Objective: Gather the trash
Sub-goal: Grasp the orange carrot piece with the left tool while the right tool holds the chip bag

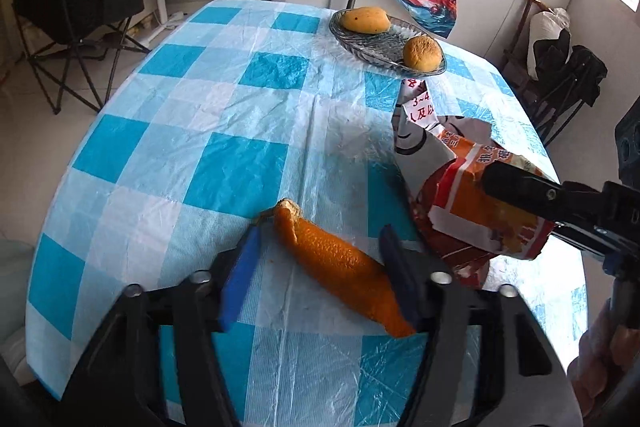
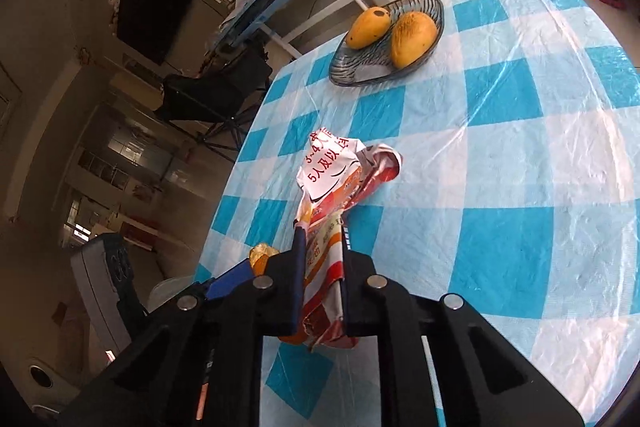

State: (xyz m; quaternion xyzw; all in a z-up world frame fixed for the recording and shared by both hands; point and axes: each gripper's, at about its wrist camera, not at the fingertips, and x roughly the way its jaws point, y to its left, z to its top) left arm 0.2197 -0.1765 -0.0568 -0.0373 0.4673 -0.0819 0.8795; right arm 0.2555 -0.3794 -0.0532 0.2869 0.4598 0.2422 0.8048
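Left claw (image 1: 316,263), jaws parted, straddles the orange peel (image 1: 340,263) lying on the desk (image 1: 180,115); I read its long axis from 11 to 5 o'clock. Right claw (image 2: 322,255) stays out, clenched on the crumpled wrapper (image 2: 340,171).

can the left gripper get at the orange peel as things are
Probably yes. The orange peel lies flat on the table between the left gripper's open jaws, nothing covering it. The wrapper beside it is clamped in the right gripper.
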